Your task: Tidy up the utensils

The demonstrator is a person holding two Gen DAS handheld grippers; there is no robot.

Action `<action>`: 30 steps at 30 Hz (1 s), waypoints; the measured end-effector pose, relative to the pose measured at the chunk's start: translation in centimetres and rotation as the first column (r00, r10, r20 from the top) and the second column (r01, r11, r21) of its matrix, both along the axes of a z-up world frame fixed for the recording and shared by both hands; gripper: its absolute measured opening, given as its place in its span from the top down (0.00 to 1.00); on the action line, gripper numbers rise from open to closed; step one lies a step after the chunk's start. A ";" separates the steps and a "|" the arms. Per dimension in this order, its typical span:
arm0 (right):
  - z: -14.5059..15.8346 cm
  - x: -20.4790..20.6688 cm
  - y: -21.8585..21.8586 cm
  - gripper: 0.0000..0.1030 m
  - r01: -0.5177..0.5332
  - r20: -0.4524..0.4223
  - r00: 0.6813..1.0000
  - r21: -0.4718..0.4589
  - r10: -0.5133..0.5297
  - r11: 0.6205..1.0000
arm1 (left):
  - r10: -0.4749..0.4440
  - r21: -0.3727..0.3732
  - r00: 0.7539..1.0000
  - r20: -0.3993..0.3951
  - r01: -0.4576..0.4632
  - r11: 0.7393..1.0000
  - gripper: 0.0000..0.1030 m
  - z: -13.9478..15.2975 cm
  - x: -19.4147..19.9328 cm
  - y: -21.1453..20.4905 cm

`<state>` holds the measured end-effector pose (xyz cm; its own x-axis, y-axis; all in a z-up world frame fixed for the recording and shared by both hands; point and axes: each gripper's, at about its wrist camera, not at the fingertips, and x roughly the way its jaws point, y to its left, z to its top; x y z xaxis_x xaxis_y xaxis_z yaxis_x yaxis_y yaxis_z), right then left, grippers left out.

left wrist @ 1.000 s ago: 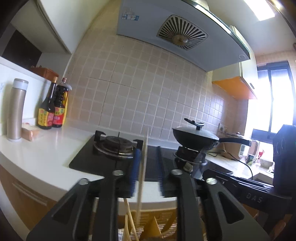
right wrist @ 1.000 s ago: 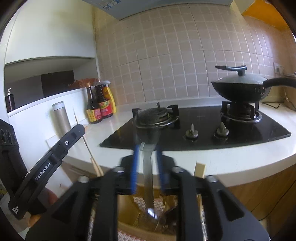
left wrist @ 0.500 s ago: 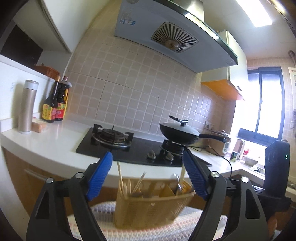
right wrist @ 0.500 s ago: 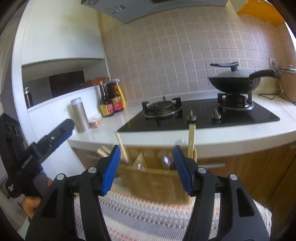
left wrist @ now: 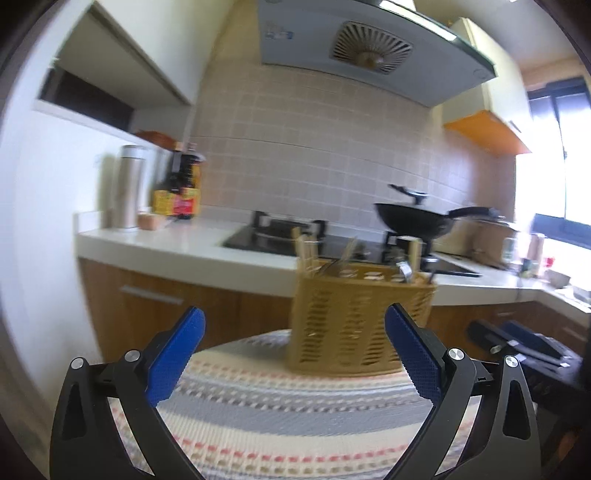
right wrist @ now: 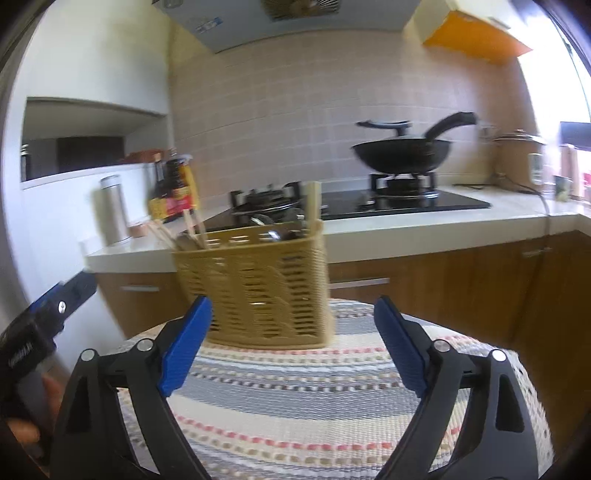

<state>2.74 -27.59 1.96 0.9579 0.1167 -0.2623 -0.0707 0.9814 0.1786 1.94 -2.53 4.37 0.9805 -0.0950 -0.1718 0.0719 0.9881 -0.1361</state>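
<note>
Both grippers, left (left wrist: pixel 294 356) and right (right wrist: pixel 292 345), held with jaws spread, nothing grasped. Utensils (right wrist: pixel 192 230) seen stowed in basket (right wrist: pixel 255 284). Task judged near done; remaining strays to be sought.

sauce bottle labels (right wrist: pixel 173 201): red and yellow, print way too blurry to read
range hood sticker (left wrist: pixel 279 35): blue and white, can't make out a word
left hand-held gripper (right wrist: pixel 22 354) lettering: white, unreadable
</note>
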 end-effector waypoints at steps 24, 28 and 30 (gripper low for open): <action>-1.4 1.1 0.9 0.11 -0.036 -0.031 0.999 -0.083 0.034 0.996 | 0.049 0.123 0.997 -0.057 -0.042 0.991 0.07 -2.2 0.9 -1.3; -1.4 1.1 0.8 0.11 -0.039 -0.029 0.999 -0.082 0.037 0.996 | 0.074 0.128 0.996 -0.041 -0.068 0.989 0.07 -2.0 0.9 -1.1; -1.3 1.0 0.7 0.11 -0.036 -0.026 0.999 -0.078 0.034 0.996 | 0.077 0.133 0.996 -0.035 -0.071 0.989 0.07 -1.8 0.8 -1.2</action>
